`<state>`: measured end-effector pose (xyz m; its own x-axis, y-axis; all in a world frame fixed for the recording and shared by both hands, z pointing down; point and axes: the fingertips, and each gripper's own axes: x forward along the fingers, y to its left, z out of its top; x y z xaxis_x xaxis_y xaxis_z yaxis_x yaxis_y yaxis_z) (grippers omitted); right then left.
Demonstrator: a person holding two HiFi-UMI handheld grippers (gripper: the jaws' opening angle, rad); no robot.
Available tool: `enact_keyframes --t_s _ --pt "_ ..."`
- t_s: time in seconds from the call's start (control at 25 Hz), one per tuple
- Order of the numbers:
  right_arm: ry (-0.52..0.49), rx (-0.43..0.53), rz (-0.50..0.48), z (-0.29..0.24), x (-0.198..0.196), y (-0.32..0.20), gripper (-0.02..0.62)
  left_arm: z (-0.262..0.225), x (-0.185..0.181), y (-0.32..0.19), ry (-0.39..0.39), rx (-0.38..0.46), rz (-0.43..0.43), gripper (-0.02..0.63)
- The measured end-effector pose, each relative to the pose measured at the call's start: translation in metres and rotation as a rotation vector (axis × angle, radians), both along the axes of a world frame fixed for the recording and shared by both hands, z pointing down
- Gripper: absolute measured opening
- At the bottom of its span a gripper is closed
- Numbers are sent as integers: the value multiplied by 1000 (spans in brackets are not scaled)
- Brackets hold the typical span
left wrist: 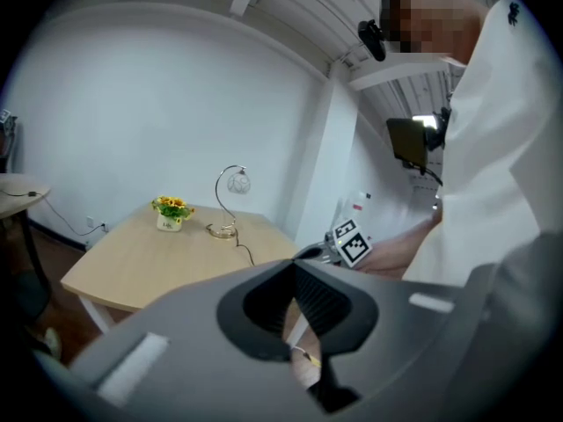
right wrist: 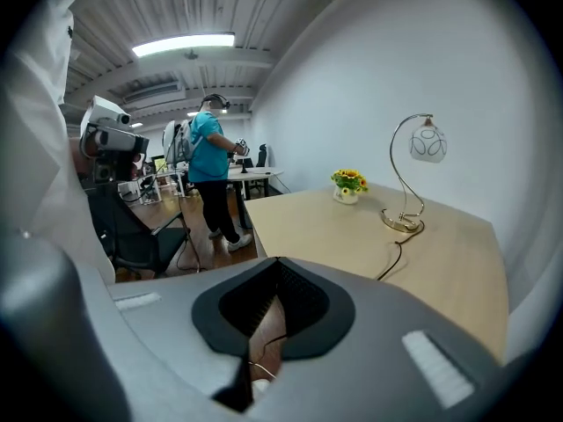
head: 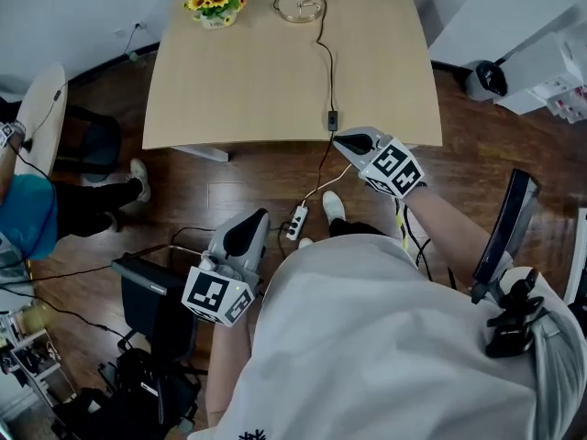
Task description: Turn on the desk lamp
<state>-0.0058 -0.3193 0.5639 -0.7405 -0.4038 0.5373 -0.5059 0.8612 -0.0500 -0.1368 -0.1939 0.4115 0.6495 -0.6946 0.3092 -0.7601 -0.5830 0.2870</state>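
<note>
The desk lamp, a thin gold arc with a white globe shade, stands at the far edge of the tan table. Its black cord runs toward me to an inline switch near the table's front edge. My right gripper hovers just right of that switch at the table edge, jaws shut and empty. My left gripper hangs lower over the wooden floor, also shut and empty. The lamp shows unlit in the left gripper view, as it does in the right gripper view, where the lamp stands right of centre.
A pot of yellow flowers sits left of the lamp. A white power strip lies on the floor by my feet. A black office chair stands at my left. A person in a blue shirt is at the far left.
</note>
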Motion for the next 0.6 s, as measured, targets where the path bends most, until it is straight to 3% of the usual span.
enact_keyframes --t_s 0.2,0.6 --pt "44 -49 -26 45 2 -53 3 14 0 -45 -7 -40 -48 15" --pt "171 -64 -73 98 9 -68 3 6 -4 -37 -25 -61 -100 15"
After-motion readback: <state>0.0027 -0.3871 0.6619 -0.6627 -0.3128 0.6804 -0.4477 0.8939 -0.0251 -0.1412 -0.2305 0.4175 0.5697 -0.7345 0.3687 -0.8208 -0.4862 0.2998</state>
